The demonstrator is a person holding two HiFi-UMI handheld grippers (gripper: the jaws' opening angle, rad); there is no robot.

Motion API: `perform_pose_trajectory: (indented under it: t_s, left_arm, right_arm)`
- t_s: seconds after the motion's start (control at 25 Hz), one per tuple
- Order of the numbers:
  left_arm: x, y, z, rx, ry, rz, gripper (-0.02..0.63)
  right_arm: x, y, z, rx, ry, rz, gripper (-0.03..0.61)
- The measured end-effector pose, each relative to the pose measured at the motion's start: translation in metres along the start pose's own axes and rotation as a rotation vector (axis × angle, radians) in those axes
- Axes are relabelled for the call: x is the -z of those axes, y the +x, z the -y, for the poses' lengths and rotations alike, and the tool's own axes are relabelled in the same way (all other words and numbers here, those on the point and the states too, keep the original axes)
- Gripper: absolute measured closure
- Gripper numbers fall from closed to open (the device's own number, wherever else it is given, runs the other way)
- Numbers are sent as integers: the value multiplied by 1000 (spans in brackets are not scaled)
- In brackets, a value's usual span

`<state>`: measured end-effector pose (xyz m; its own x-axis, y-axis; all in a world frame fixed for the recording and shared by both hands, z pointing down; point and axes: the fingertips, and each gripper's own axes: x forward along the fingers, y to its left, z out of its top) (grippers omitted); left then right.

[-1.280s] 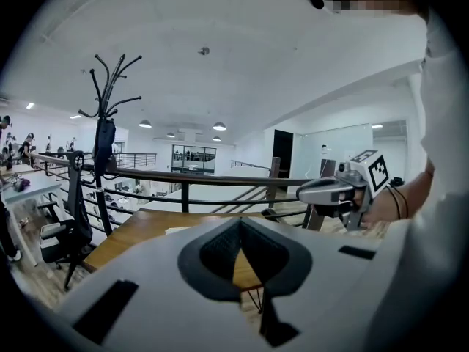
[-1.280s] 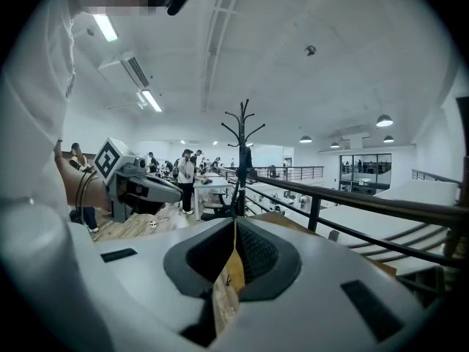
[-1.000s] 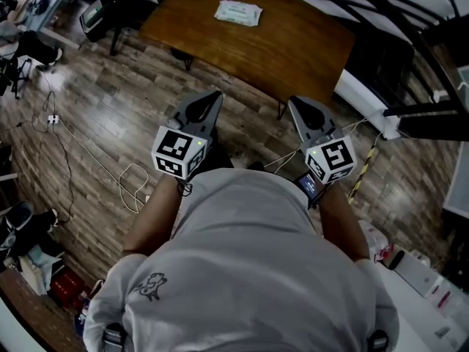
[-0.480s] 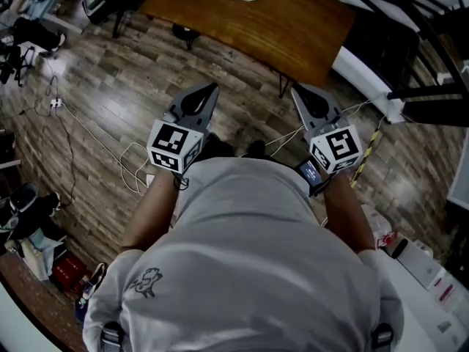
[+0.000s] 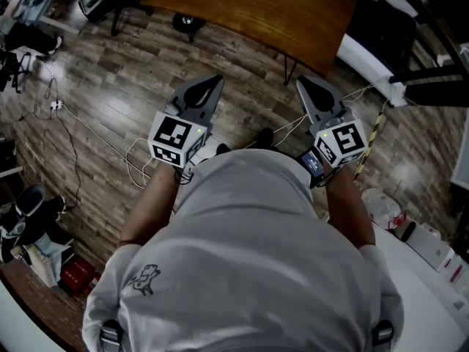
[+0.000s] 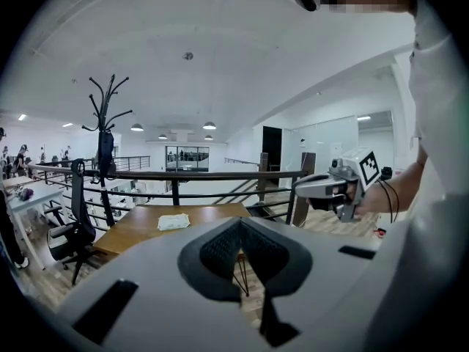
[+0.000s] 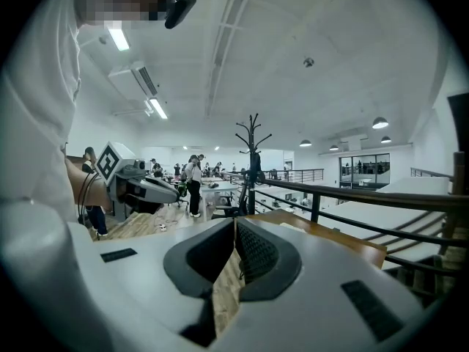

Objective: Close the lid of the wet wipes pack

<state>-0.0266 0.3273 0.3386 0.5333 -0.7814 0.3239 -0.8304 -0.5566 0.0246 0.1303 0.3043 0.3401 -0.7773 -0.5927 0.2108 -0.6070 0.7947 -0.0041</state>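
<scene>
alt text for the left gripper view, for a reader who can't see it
The left gripper, its jaws closed on nothing, points toward a wooden table some way ahead, where the wet wipes pack lies flat. The right gripper is held out at the right side of the view. A railing and a coat stand stand behind the table.

Probably open-plan office mezzanine: wooden table (image 6: 214, 213), office chair (image 6: 74, 229), coat stand (image 6: 107, 127), railing (image 6: 209, 174).
</scene>
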Motion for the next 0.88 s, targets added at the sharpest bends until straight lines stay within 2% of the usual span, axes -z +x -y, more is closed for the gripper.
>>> perform_pose_trajectory:
  t_s: [0.44, 0.68, 0.88]
  left_arm:
    - [25, -93, -4, 28, 6, 33, 607]
    - [41, -128, -1, 23, 2, 53, 607]
    - [47, -142, 8, 26, -7, 67, 607]
  right_arm:
    - [0, -13, -100, 37, 4, 11, 541]
    - [2, -29, -137, 58, 19, 28, 541]
    - [6, -40, -151, 68, 44, 34, 541]
